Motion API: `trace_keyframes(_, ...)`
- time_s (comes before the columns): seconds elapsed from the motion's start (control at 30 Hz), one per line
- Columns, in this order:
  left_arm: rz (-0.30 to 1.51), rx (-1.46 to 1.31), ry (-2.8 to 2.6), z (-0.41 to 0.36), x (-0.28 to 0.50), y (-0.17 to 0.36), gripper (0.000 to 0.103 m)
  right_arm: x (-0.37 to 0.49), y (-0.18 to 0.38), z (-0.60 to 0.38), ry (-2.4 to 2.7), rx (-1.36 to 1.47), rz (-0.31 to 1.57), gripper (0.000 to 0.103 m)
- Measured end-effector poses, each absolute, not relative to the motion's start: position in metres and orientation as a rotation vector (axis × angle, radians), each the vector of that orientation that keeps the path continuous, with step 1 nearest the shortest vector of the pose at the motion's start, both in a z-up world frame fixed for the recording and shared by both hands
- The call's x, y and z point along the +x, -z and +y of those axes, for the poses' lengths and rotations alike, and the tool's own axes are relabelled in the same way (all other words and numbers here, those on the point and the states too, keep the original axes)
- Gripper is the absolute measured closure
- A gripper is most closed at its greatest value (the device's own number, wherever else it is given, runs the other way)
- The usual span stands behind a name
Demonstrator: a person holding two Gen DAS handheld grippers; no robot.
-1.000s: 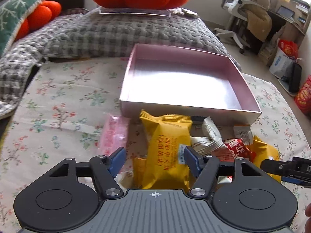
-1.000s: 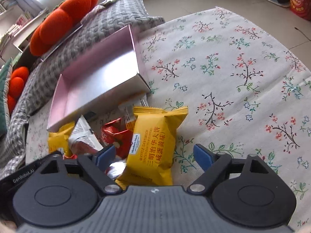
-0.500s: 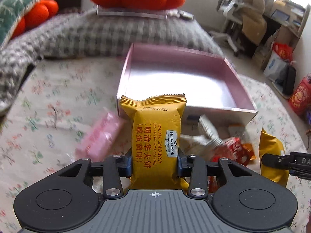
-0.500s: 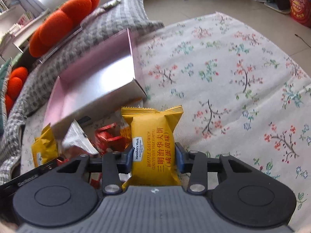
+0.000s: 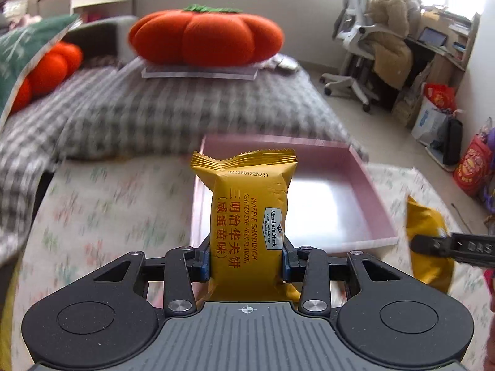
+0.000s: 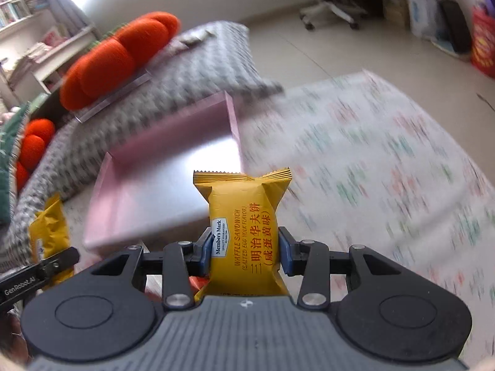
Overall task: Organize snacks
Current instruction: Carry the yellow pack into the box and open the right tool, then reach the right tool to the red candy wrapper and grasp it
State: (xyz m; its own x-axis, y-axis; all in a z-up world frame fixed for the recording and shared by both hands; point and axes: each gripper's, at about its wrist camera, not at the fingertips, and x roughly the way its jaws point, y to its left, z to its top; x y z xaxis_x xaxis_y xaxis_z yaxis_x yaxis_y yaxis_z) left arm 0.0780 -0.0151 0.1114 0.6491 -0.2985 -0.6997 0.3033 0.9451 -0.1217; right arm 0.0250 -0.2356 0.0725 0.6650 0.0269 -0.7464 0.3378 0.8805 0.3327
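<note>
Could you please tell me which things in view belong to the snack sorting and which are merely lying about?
Job: yellow waffle packet in left gripper; second yellow packet in right gripper; pink box.
Lying about: orange cushion; office chair; checked blanket.

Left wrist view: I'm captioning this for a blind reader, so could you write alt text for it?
The left hand-held gripper grips a yellow waffle sandwich packet upright, in front of an empty pink tray on a floral cloth. At the right edge the right hand-held gripper holds another yellow packet; behind are a grey checked blanket and an orange pumpkin cushion.
</note>
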Motion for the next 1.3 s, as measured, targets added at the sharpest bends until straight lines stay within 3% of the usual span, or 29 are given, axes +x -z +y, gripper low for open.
trace_keyframes(0.17, 0.805, 0.052, 0.336, -0.033, 0.118, -0.109, 0.066, 0.077, -0.091, -0.225, 0.121, 0.433, 0.797, 0.065)
trace_keyframes(0.57, 0.878, 0.124, 0.278, -0.053, 0.157, -0.061, 0.066, 0.125, -0.058, -0.207, 0.118, 0.351, 0.866, 0.065)
trace_keyframes(0.73, 0.883, 0.139, 0.250, -0.056, 0.159, -0.052, 0.061, 0.132, -0.047, -0.206, 0.138, 0.347, 0.885, 0.060)
trace_keyframes(0.8, 0.873, 0.110, 0.261, -0.051, 0.156, -0.058, 0.059, 0.129, -0.046, -0.205, 0.141, 0.321, 0.883, 0.047)
trace_keyframes(0.93, 0.821, 0.032, 0.274, -0.029, 0.140, -0.086, 0.047, 0.113, -0.059, -0.212, 0.131, 0.332, 0.841, 0.035)
trace_keyframes(1.0, 0.794, 0.014, 0.255, -0.016, 0.129, -0.100, 0.043, 0.101, -0.072, -0.214, 0.148, 0.311, 0.801, 0.020)
trace_keyframes(1.3, 0.728, -0.079, 0.153, 0.056, 0.032, -0.121, 0.026, 0.007, -0.125, -0.202, 0.114, 0.200, 0.601, 0.000)
